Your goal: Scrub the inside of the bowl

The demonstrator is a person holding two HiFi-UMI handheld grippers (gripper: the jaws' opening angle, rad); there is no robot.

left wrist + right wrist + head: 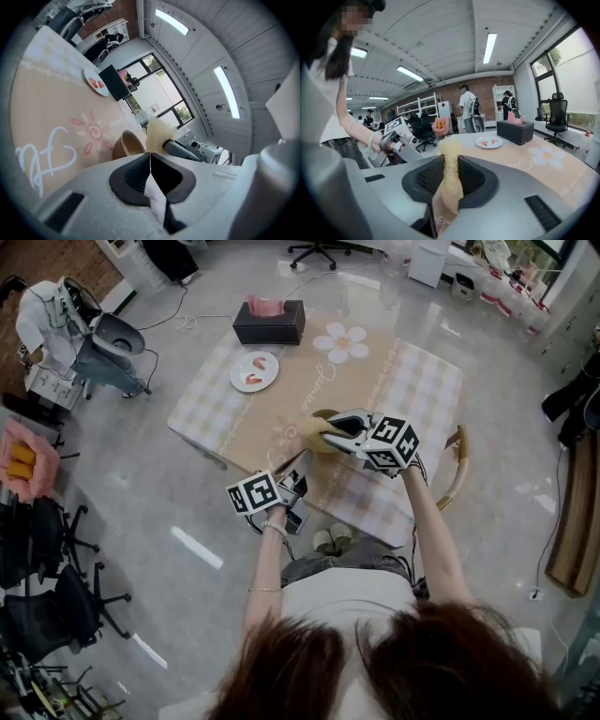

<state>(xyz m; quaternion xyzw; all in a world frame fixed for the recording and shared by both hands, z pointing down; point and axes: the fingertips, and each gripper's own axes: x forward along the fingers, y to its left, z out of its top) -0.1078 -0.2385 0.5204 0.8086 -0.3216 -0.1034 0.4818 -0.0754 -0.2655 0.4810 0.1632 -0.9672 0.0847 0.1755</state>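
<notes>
— Jaws first: what are they doing?

— On the right gripper [451,164] they are clamping a pale, fibrous scrubber [158,135], with its tuft sticking out past the tips. On the left gripper [150,157] they are pressing together with nothing between them.

— And the bowl?

— The brown bowl [125,146] is sitting on the counter [412,381] close to its near edge, about midway along. The scrubber is hovering right at its rim, by my reading.

— So how is the scrubbing going?

— I'm judging it as only just getting under way. The tool is in hand and at the bowl, but nothing is steadying the bowl, since the left gripper is hanging just off the near edge, apart from it. I'd guess the whole inside is waiting to be worked.

— Anything you are failing to see?

— Plenty. The right gripper is covering most of the bowl in the head view, so I cannot tell whether the scrubber is touching the inside. No dirt or suds are showing either.
</notes>
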